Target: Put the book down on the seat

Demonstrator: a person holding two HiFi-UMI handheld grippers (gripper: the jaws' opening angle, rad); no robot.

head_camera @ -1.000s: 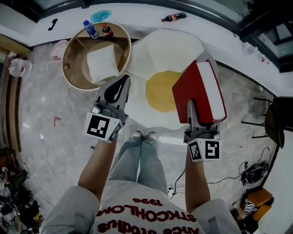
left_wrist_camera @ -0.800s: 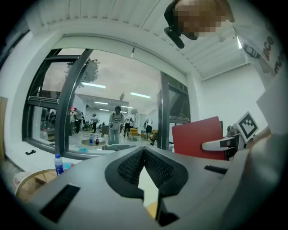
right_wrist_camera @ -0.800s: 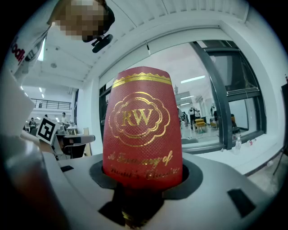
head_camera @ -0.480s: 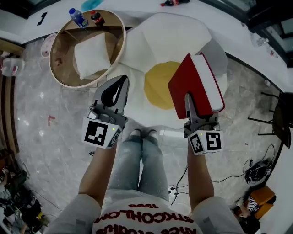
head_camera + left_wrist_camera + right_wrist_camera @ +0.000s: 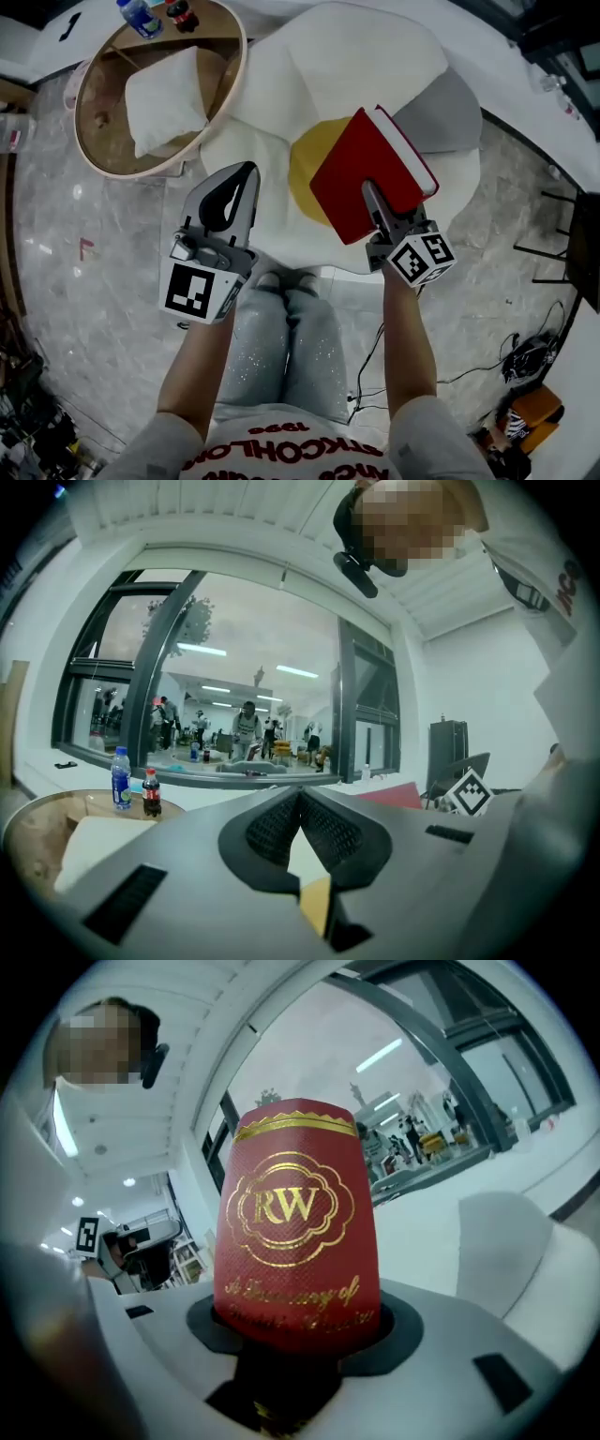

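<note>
A red hardback book (image 5: 361,159) with white page edges hangs tilted over the seat (image 5: 347,66), a white egg-shaped cushion with a yellow centre (image 5: 302,164). My right gripper (image 5: 370,192) is shut on the book's near end. In the right gripper view the cover (image 5: 295,1232) shows gold "RW" lettering and rises from between the jaws of that gripper (image 5: 295,1330). My left gripper (image 5: 246,173) is shut and holds nothing, at the seat's front left edge. In the left gripper view its pads meet at the tip (image 5: 300,799), and the red book shows to the right (image 5: 394,794).
A round wooden table (image 5: 89,155) with a white cushion (image 5: 164,89) and two bottles (image 5: 141,14) stands to the left of the seat. A grey cushion (image 5: 450,112) lies at the seat's right. The person's legs (image 5: 281,328) are below, with cables (image 5: 525,356) on the marble floor.
The right gripper has swung the book from nearly upright to a flatter tilt and carried it left over the yellow centre. The person has stepped closer to the seat.
</note>
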